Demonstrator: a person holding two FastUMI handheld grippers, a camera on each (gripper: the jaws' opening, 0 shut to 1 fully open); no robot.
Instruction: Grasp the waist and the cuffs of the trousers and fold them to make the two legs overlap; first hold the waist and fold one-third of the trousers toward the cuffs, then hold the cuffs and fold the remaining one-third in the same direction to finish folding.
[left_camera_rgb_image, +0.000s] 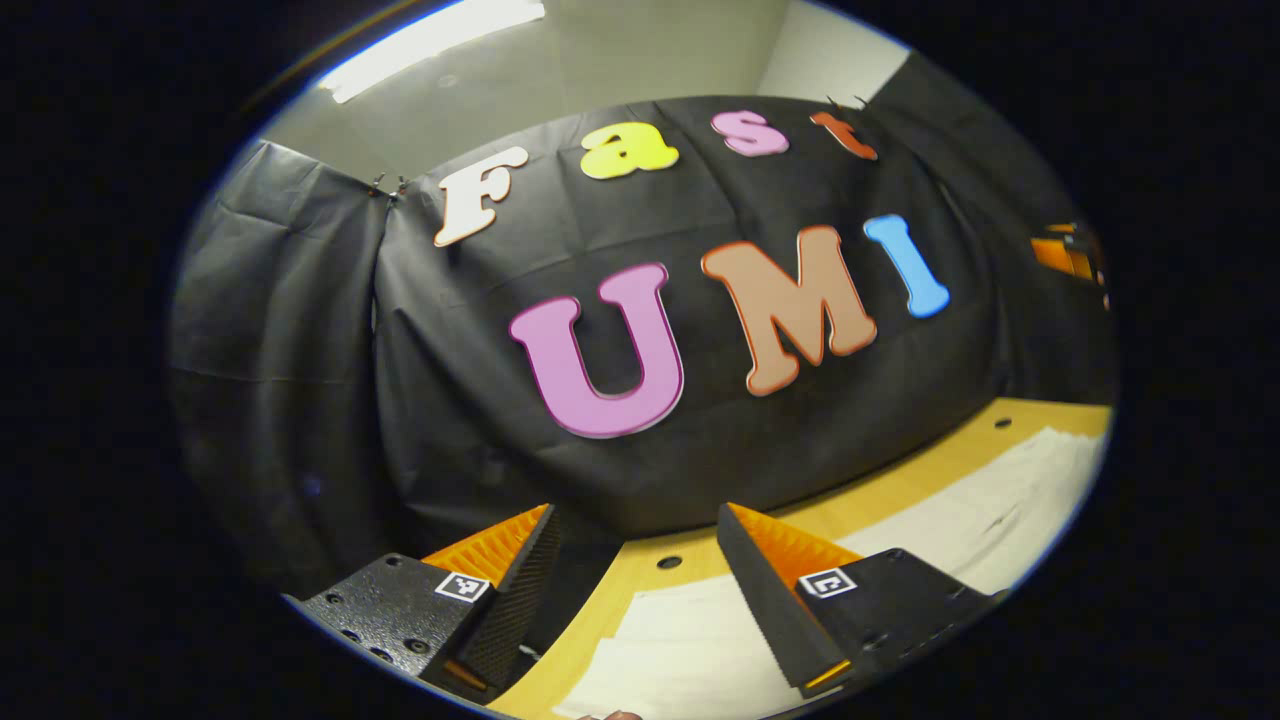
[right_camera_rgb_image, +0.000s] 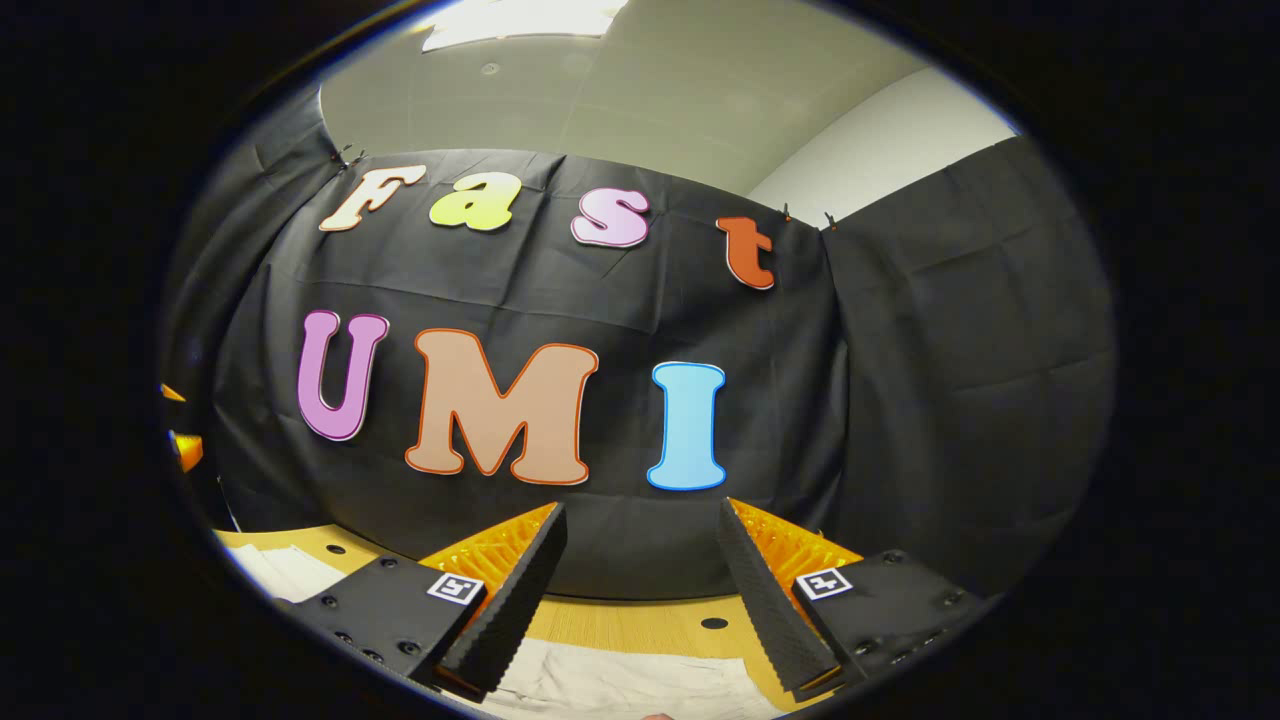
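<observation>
Holding left gripper and right gripper raised, jaws wide apart, nothing held; I judge pre-grasp staging. Trousers flat on table, 4 o'clock in left gripper view, 6 o'clock in right gripper view.

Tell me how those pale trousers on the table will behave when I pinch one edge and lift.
Probably floppy: the trousers lie flat on the wooden table with soft creases, so the unheld part should sag. Likely light, since the cloth looks thin. Both the left gripper and right gripper are open above them.
</observation>
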